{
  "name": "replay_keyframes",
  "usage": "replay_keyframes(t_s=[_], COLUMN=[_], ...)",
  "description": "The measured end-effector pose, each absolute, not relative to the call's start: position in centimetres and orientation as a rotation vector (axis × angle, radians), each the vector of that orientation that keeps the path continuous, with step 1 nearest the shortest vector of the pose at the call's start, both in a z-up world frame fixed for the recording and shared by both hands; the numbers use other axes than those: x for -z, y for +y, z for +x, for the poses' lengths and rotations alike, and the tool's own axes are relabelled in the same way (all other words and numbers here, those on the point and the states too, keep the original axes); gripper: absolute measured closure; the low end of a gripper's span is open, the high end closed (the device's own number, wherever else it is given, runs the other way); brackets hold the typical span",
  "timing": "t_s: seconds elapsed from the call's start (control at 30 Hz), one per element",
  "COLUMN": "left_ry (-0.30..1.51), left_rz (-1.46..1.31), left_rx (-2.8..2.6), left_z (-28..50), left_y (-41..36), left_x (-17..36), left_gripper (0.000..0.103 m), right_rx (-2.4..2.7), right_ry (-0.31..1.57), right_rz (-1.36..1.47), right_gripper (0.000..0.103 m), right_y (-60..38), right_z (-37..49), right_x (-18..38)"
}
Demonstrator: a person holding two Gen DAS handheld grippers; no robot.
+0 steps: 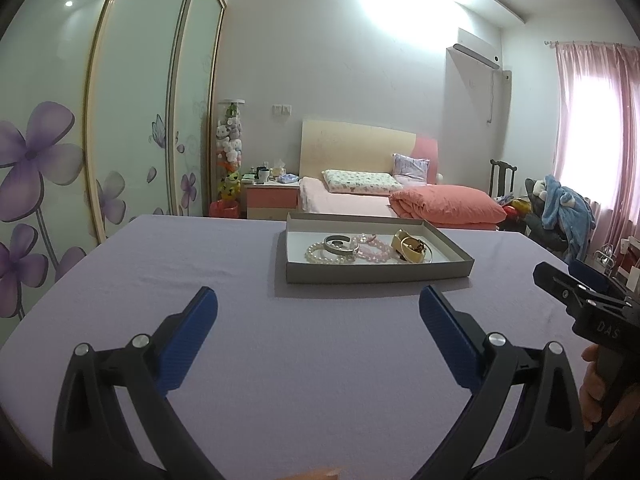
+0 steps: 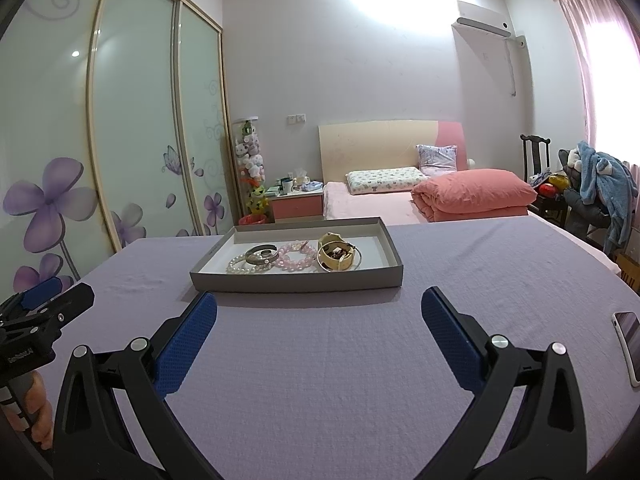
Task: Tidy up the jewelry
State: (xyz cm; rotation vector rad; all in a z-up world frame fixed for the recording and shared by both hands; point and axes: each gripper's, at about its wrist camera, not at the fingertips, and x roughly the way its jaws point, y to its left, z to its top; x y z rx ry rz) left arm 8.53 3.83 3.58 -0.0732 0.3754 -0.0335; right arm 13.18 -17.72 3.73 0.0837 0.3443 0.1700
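1. So here's the setup: a shallow grey tray (image 2: 296,282) sits on a table with a lilac cloth (image 2: 320,360), and all the jewelry I can see is inside it. No loose pieces on the cloth anywhere I can see.

2. Inside the tray, going by its near wall: a white pearl bracelet (image 2: 242,266) at the left, a silver bangle (image 2: 262,255) lying partly on it, a pink bead bracelet (image 2: 296,261) touching those in the middle, and a cream-gold watch-like piece (image 2: 336,254) on the right with a thin hoop (image 2: 357,261) around it. Right end of the tray is bare.

3. Tools: the left gripper (image 1: 318,312) is released, jaws spread wide, nothing in them, hovering on the near side of the tray. The right gripper (image 2: 319,312) is the same deal, wide open and empty, right up by the tray's near wall.

4. Honest take: this fits two stages. Either the pieces are all gathered in the tray and that's it, or the clump is waiting to be spread out. Can't tell which.

5. If any piece gets picked, my two cents:
   - The bangle overlaps the pearls, so grabbing the pearls probably drags the bangle along.
   - Beads will likely roll and sag, so pinch across the strand, not along it.
   - The tray looks light; it may slide if a finger bumps the wall.

6. There's also a phone (image 2: 628,344) well to the right of the tray. Not jewelry, I'd ignore it.
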Motion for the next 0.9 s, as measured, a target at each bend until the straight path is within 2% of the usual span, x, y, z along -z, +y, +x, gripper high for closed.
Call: replay_keyframes(t_s=[0.9], left_ry=[0.39], left_rz=[-0.07], left_rx=[0.035], left_z=[8.85], left_y=[3.66], left_x=[-3.23], left_gripper=[0.004], right_rx=[-0.182], right_ry=[0.367], right_rz=[0.077], right_gripper=[0.002], right_y=[-17.67], right_z=[12.99], right_x=[-3.47])
